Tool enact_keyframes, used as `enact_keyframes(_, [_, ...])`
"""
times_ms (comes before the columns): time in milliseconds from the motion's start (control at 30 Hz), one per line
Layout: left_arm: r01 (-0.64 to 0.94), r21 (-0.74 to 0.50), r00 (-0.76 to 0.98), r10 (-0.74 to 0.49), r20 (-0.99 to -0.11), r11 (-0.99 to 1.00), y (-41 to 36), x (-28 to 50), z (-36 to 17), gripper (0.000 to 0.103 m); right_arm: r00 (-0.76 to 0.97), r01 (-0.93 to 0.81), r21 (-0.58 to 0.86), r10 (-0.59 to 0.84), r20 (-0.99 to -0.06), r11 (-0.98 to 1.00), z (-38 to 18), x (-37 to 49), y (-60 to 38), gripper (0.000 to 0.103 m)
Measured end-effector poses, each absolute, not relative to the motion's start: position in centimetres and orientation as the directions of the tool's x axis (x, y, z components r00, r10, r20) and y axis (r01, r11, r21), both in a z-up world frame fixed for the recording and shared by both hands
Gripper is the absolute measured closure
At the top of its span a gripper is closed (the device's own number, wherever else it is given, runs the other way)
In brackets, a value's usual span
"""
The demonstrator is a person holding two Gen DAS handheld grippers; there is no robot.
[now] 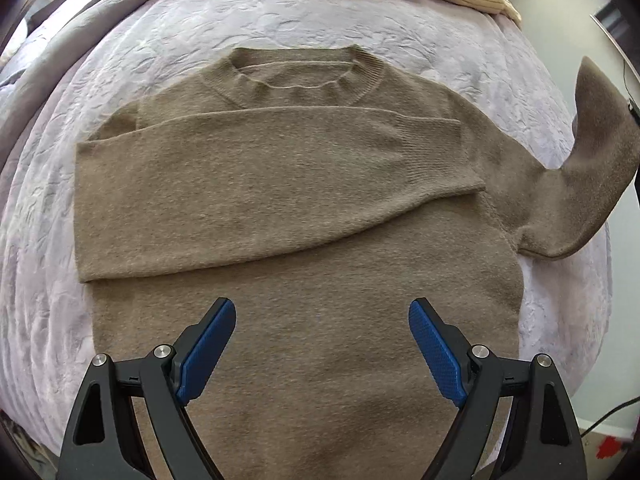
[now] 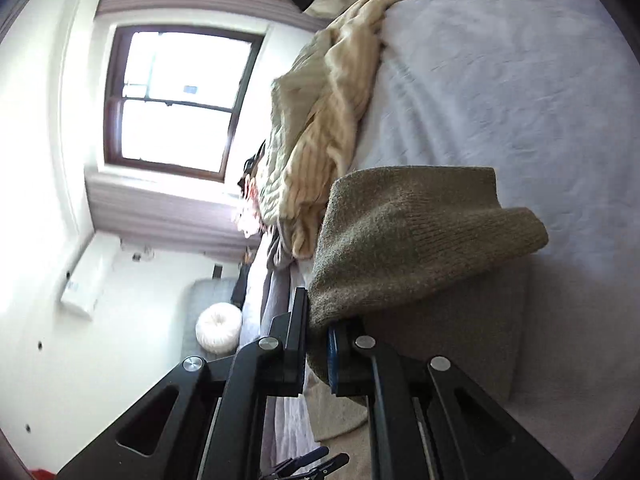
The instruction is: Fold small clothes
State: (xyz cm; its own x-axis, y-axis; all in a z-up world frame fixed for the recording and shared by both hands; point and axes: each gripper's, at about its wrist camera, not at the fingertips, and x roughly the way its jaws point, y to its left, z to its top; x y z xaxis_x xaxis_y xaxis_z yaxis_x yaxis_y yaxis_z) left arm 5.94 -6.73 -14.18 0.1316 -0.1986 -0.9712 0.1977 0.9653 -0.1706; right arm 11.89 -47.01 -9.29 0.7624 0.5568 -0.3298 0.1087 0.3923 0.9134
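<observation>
Hovering over the lower body of the brown sweater [image 1: 304,360], left gripper [image 1: 322,346] stands wide apart, blue pads [image 1: 208,350] clear of the knit, nothing held. Sweater lies flat on the lavender bed cover [image 1: 360,28], one sleeve folded across the chest. Right gripper [image 2: 318,344] is clenched on the other sleeve [image 2: 400,240], lifted at the left-wrist view's right edge. Cream garment [image 2: 320,128] lies at upper frame.

Daylight floods from dark-framed sash window [image 2: 176,100], upper left of right wrist view, panes blown out white. Same view smeared by motion blur. Left wrist view sharp, evenly lit, soft shadows. Fisheye bending and dark vignette at edges of both.
</observation>
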Motion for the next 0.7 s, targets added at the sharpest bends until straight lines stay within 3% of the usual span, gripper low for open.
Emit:
enact_keyframes(233, [0.040, -0.156, 0.161, -0.161, -0.974, 0.987, 0.0, 5.4, -15.0, 0.015, 0.500, -0.044, 0.812, 0.717, -0.486, 0.582, -10.6, 19.8, -31.2, 0.094])
enact_keyframes(400, [-0.056, -0.149, 0.170, -0.138, -0.976, 0.987, 4.3, 4.4, -15.6, 0.015, 0.293, -0.075, 0.700, 0.686, -0.666, 0.711, -16.4, 22.0, -21.7, 0.094])
enact_keyframes(500, [-0.098, -0.151, 0.168, -0.133, -0.977, 0.984, 6.3, 3.6, -16.0, 0.015, 0.196, -0.018, 0.611, 0.602, -0.774, 0.791, -20.4, 22.5, -19.2, 0.088])
enact_keyframes(533, [-0.107, -0.152, 0.169, -0.133, -0.977, 0.983, 6.8, 3.3, -16.1, 0.015, 0.186, 0.006, 0.588, 0.577, -0.796, 0.809, -21.3, 22.3, -19.1, 0.083])
enact_keyframes(600, [-0.122, -0.155, 0.169, -0.134, -0.977, 0.980, 7.8, 2.7, -16.2, 0.015, 0.218, 0.065, 0.615, 0.591, -0.777, 0.786, -21.5, 22.0, -20.0, 0.047])
enact_keyframes(700, [-0.136, -0.160, 0.163, -0.137, -0.977, 0.978, 9.3, 2.1, -16.4, 0.015, 0.318, 0.166, 0.683, 0.617, -0.720, 0.711, -20.4, 21.7, -22.2, 0.044])
